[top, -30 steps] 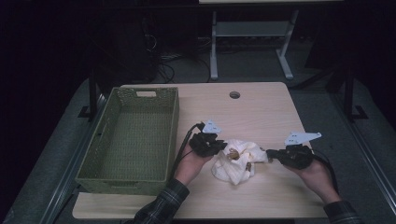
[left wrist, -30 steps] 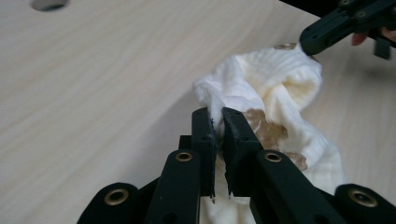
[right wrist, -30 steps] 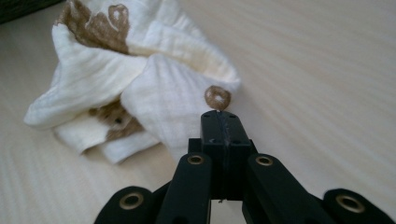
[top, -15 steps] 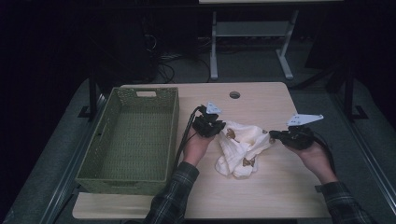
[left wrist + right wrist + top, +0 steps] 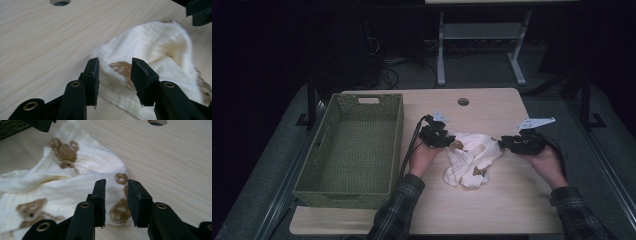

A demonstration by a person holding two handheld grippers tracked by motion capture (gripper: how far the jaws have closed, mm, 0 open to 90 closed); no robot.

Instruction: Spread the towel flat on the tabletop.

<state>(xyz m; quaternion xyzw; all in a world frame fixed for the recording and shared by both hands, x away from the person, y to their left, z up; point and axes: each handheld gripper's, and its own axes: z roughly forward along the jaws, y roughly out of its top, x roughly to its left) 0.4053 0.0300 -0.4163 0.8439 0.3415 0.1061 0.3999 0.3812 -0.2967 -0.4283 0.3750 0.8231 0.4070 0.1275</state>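
I take the cream cloth (image 5: 472,156) with brown bear prints as my landmark: it lies crumpled on the wooden table (image 5: 492,210), just to the right of the green woven basket (image 5: 354,150) and nearer me than the round cable hole (image 5: 463,101). My left gripper (image 5: 446,140) sits at the cloth's left upper edge and my right gripper (image 5: 507,144) at its right edge, each low over the fabric. In the left gripper view the jaws stand apart with a moderate gap, a fold of cloth showing between them; in the right gripper view the jaws also stand parted, a printed corner between them. Neither has closed on anything yet, as far as I can judge. I read the step as taking two corners to spread or fold the cloth. To do it well I should seat each pair of jaws over a single layer at the hem, close both together, then lift evenly so the fabric does not bunch or slip.
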